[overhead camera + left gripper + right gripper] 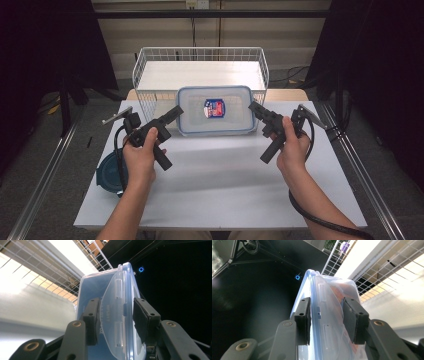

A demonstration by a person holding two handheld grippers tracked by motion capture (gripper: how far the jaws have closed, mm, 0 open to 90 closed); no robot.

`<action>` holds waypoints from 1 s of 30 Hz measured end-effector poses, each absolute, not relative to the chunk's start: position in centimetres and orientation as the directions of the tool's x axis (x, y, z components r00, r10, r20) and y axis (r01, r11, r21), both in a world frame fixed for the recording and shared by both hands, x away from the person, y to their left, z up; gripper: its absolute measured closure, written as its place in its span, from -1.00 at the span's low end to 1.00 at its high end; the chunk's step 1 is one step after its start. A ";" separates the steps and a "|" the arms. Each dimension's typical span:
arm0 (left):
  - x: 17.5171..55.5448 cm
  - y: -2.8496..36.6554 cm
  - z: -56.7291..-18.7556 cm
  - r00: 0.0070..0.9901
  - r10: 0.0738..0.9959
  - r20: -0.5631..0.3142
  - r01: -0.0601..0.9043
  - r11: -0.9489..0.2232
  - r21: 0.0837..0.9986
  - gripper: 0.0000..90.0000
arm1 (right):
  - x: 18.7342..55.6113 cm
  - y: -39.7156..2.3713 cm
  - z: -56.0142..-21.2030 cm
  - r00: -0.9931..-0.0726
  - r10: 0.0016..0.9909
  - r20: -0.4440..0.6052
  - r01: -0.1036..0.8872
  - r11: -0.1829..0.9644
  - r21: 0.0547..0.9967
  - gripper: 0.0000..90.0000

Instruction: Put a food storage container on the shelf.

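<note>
High view: clear container (215, 110) with blue-rimmed lid is the landmark, held up in front of the wire basket (145, 70).
Teal lid (107, 172): on table, well left of container, below it.
Left gripper (174, 113): clamped on container's left end.
Container label (214, 108): centred on lid.
Right gripper (256, 110): clamped on container's right end.
Table (220, 185): white, beneath container.

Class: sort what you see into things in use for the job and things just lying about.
In use:
clear plastic lidded container with blue rim
left hand-held gripper
right hand-held gripper

Lying about:
white wire basket
round dark teal lid
</note>
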State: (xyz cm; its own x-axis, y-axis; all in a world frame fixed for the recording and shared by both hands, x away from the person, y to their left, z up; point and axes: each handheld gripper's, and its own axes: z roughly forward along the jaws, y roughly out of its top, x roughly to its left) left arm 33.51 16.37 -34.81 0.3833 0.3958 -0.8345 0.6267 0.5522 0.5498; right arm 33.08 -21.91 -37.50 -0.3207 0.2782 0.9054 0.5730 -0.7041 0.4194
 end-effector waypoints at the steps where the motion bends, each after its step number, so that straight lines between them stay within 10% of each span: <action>1: 33.6 16.4 -34.7 0.388 0.396 -0.832 0.626 0.549 0.553 0.30 | 33.2 -21.9 -37.3 -0.319 0.276 0.907 0.574 -0.705 0.417 0.33; 30: 37.7 17.3 -31.4 0.414 0.328 -0.849 0.594 0.609 0.525 0.33 | 36.1 -20.8 -32.7 -0.344 0.295 0.891 0.531 -0.722 0.444 0.33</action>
State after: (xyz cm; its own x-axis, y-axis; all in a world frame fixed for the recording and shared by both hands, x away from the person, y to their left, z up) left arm 37.67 17.26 -31.41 0.4140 0.3285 -0.8489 0.5941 0.6091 0.5254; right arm 36.15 -20.76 -32.72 -0.3445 0.2945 0.8914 0.5309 -0.7220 0.4437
